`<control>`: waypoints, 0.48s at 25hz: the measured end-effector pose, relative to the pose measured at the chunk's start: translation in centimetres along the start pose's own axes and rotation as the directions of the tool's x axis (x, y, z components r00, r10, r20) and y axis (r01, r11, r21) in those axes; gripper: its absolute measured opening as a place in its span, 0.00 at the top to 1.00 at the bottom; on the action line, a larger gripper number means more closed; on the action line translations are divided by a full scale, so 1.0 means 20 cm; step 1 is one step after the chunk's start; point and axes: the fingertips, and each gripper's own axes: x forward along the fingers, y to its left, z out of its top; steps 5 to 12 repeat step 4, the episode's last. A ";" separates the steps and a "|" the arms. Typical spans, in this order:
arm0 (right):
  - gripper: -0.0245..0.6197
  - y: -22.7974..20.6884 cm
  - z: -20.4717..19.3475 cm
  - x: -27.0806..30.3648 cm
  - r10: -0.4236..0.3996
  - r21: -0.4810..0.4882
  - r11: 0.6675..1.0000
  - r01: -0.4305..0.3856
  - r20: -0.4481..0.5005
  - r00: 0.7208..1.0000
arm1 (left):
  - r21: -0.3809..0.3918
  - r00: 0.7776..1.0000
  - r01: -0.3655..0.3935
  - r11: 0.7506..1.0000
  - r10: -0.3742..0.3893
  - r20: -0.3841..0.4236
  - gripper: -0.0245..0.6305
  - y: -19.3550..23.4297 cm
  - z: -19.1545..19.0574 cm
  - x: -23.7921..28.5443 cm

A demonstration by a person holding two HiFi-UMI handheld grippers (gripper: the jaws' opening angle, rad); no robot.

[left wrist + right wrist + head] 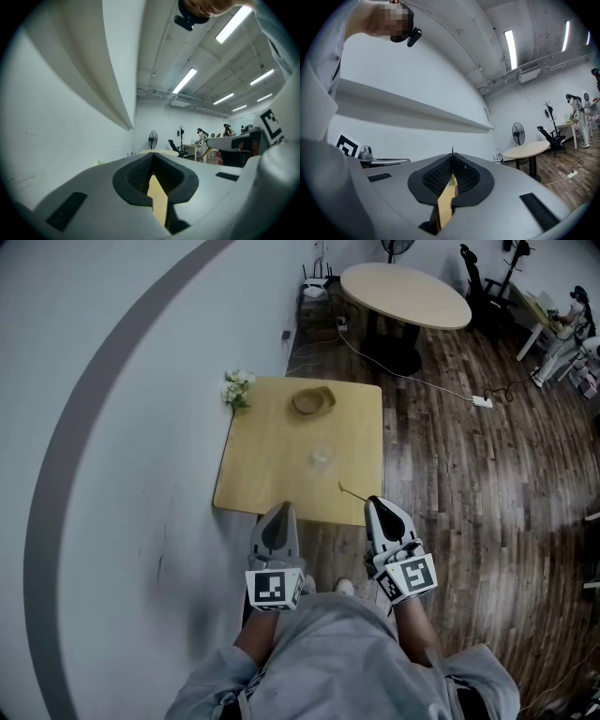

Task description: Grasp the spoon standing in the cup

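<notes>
Right tongs [374, 501] are clamped on the thin spoon [352, 491], near the glass cup [322, 457] on the counter [267, 474]. Left tongs [280, 506], further from the cup, are closed together and empty. Their cubes carry black-and-white square markers [272, 587].

light-tan square wooden table [272, 474] | brown wooden bowl [313, 400] at its 12 | clear glass cup [322, 457] | thin dark spoon [352, 490] at 5 | dark-brown plank floor [450, 465] | left gripper [282, 508], right gripper [373, 502]: pale grey, black-white marker cubes
</notes>
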 end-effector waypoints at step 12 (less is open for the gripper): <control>0.96 0.01 0.01 0.00 -0.002 -0.001 1.000 0.002 0.002 1.000 | 0.002 1.000 0.001 1.000 -0.001 0.002 0.96 0.00 0.02 0.00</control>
